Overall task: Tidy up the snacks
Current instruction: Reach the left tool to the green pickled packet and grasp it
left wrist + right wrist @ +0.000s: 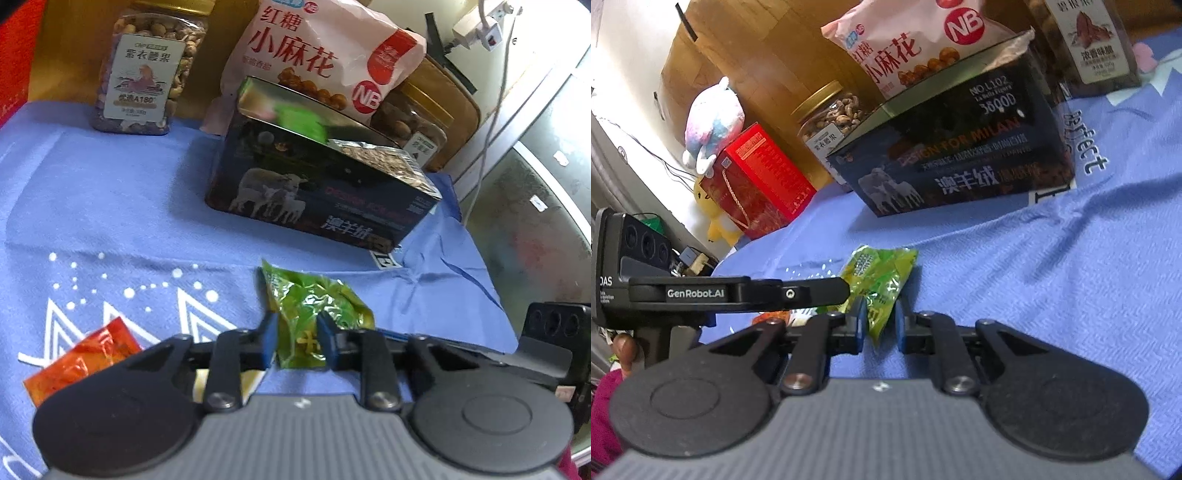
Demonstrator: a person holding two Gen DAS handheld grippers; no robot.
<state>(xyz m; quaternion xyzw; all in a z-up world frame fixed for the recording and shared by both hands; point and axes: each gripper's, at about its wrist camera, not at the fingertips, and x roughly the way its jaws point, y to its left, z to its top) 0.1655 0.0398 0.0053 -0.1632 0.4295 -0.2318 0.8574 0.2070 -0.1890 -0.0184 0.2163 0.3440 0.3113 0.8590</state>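
A crinkled green snack packet (314, 310) lies on the blue cloth (110, 206), in front of a dark box with a sheep picture (317, 192). My left gripper (297, 341) is shut on the packet's near end, with its blue pads on both sides. In the right wrist view the same green packet (879, 273) sits between the pads of my right gripper (881, 325), which is shut on its near tip. The left gripper's black finger (820, 293) reaches the packet from the left. An orange packet (81, 354) lies at the lower left.
A cashew jar (147, 74), a pink snack bag (325, 55) and a second jar (413, 122) stand behind the dark box (953, 158). A red gift box (761, 181) and plush toys (713, 118) sit at the far left. The right gripper's black housing (550, 325) is close on the right.
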